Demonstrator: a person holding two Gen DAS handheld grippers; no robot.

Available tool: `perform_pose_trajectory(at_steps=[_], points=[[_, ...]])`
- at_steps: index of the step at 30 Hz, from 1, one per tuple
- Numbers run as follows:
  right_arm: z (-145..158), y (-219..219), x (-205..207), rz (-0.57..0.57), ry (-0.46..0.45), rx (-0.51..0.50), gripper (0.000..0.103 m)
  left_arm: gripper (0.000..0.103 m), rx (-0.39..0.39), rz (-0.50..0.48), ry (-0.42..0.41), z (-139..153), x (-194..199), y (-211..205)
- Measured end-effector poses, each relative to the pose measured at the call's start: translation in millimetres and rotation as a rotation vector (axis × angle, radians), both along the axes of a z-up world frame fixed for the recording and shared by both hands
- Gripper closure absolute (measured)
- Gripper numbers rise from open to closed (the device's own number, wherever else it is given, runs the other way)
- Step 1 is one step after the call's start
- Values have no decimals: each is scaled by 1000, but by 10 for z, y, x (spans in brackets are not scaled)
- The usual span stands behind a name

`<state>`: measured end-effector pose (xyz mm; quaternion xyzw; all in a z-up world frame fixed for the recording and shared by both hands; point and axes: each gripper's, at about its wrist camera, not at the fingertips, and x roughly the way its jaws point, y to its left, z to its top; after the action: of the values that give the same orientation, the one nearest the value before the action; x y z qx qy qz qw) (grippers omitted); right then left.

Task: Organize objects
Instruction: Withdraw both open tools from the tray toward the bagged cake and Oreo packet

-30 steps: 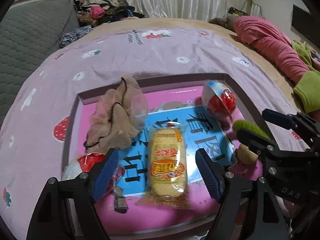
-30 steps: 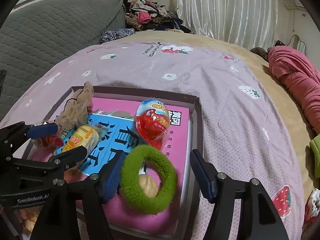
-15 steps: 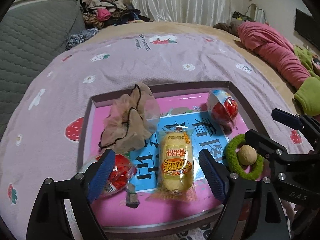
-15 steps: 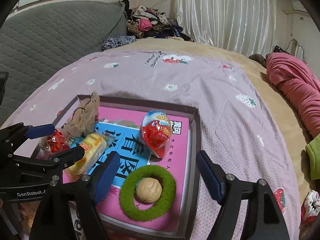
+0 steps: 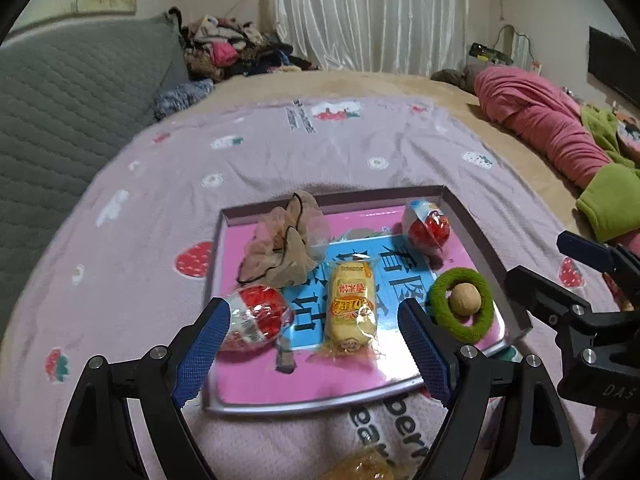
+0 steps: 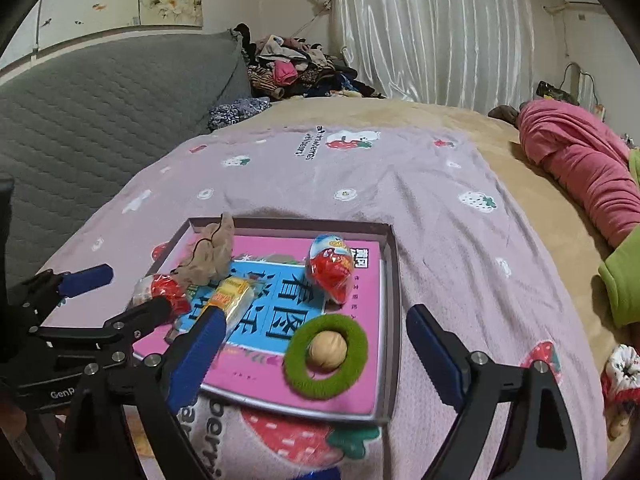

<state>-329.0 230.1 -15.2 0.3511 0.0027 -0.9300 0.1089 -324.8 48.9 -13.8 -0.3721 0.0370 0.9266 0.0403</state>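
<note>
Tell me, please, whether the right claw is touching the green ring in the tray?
Apart. In the right wrist view the right claw, its jaws opening, stands above and clear of the green ring, which lies flat in the tray around a walnut.

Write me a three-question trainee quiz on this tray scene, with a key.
1. True or false: the walnut lies inside the green ring.
2. How many red wrapped eggs are in the tray? A) one B) two C) three
3. What lies between the left gripper's open fingers?

Key: 1 true. 2 B: one near, one far. 3 Nothing is gripped; the yellow snack pack lies beyond them in the tray.
</note>
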Motion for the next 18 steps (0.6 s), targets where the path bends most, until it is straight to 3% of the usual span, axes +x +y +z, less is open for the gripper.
perform_pose_trajectory(at_steps=[8,18], points=[[164,11,357,-15,6,-14,7,16,-10,29,4,222,265,-89],[657,9,884,-19,71,10,3,16,19,57,25,566,751,-273]])
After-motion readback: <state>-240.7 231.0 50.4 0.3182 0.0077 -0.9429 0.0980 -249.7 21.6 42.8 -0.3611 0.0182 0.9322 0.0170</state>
